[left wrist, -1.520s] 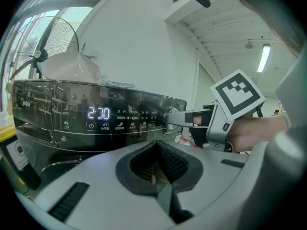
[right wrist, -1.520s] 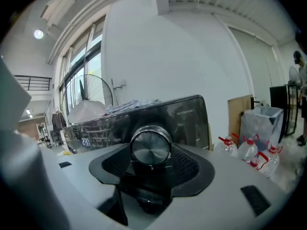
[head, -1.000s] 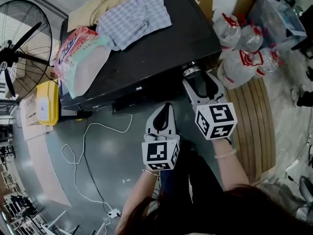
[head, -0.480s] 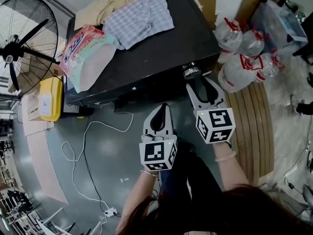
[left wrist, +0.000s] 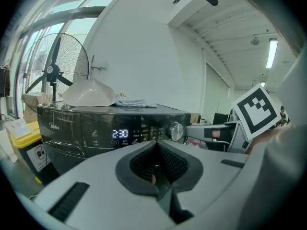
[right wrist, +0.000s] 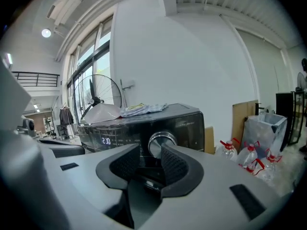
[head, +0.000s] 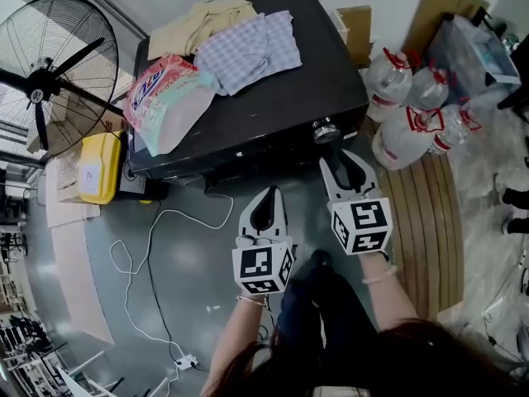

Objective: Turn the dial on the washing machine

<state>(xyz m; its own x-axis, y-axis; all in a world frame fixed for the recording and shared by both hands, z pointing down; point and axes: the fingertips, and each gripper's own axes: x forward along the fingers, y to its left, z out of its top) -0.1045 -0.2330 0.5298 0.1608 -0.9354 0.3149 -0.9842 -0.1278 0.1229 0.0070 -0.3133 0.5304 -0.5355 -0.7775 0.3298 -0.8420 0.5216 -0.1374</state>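
1. The dial [head: 326, 130] sits at the right end of the washing machine [head: 273, 114] front panel, and neither gripper touches it
2. A second ago the right gripper [head: 342, 160] had its tips close up at the dial; now it stands back from it, with floor showing between them in the head view
3. Its jaws have just been closing and stand half parted with nothing between them; the dial shows beyond their tips
4. The left gripper [head: 269, 192] hangs nearer the person, well short of the panel, with its jaws pressed together and empty
5. The display [left wrist: 120, 133] reads 2:30
6. The retreat suggests the dial has been let go and the turn is likely made; another turn would need wider jaws and a fresh approach
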